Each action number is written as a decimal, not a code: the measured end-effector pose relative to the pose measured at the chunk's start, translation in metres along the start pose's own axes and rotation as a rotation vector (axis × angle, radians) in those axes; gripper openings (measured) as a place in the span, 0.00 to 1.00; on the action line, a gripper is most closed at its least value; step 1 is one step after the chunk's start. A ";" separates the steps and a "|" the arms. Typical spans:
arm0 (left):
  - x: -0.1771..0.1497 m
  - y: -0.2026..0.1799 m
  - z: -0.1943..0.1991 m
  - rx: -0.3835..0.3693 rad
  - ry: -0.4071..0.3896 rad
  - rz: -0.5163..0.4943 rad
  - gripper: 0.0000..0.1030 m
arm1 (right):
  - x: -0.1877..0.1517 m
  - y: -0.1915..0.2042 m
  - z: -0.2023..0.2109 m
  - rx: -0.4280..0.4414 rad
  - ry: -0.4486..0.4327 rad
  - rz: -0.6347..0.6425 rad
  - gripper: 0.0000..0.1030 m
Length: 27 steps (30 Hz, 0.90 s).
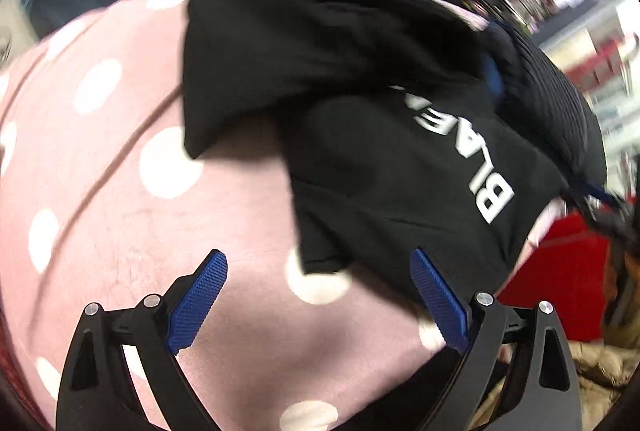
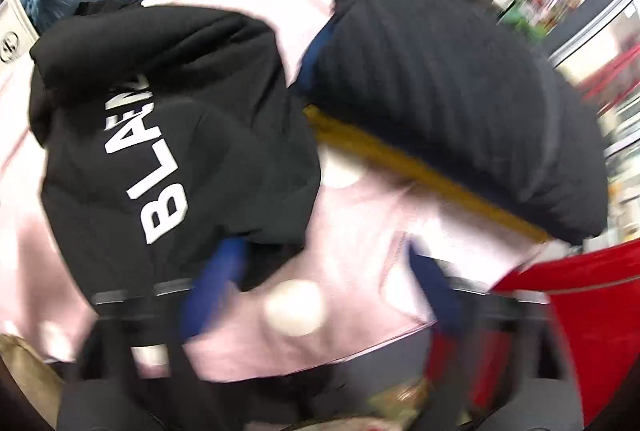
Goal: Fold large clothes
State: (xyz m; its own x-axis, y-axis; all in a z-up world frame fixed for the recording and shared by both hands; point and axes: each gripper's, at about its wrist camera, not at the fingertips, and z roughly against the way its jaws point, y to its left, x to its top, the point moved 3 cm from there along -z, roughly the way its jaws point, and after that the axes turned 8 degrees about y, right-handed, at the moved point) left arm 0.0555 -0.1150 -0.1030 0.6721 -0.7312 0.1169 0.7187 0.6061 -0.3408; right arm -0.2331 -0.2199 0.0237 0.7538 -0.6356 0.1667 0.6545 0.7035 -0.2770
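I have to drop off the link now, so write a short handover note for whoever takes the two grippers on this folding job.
Left gripper: open, empty, over the pink dotted blanket at the near edge of the black hoodie.
Right gripper: blurred, fingers look apart and empty; its left finger is at the hoodie's near edge.
Things: the hoodie, white lettering up, lies bunched on the blanket; a black quilted jacket lies beside it.
Done: hoodie looks partly folded, untidy.
Left: probably square it up, then fold the jacket.

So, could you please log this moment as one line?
left tool: open, empty | right tool: open, blurred | black hoodie: bunched on pink spotted blanket
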 end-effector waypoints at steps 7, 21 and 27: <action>-0.001 0.008 -0.031 -0.023 0.075 0.028 0.88 | -0.007 0.062 0.019 0.202 -0.011 0.215 0.91; 0.012 0.038 0.010 -0.015 -0.028 0.118 0.88 | -0.029 0.253 -0.067 0.057 0.120 0.677 0.24; -0.016 0.045 0.016 0.015 -0.028 0.130 0.88 | 0.036 0.183 0.008 0.314 -0.003 0.331 0.02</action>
State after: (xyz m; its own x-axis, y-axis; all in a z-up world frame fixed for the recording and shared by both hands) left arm 0.0797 -0.0708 -0.1055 0.7643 -0.6373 0.0990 0.6278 0.7000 -0.3404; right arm -0.0858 -0.1112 -0.0138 0.9251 -0.3602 0.1204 0.3645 0.9310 -0.0160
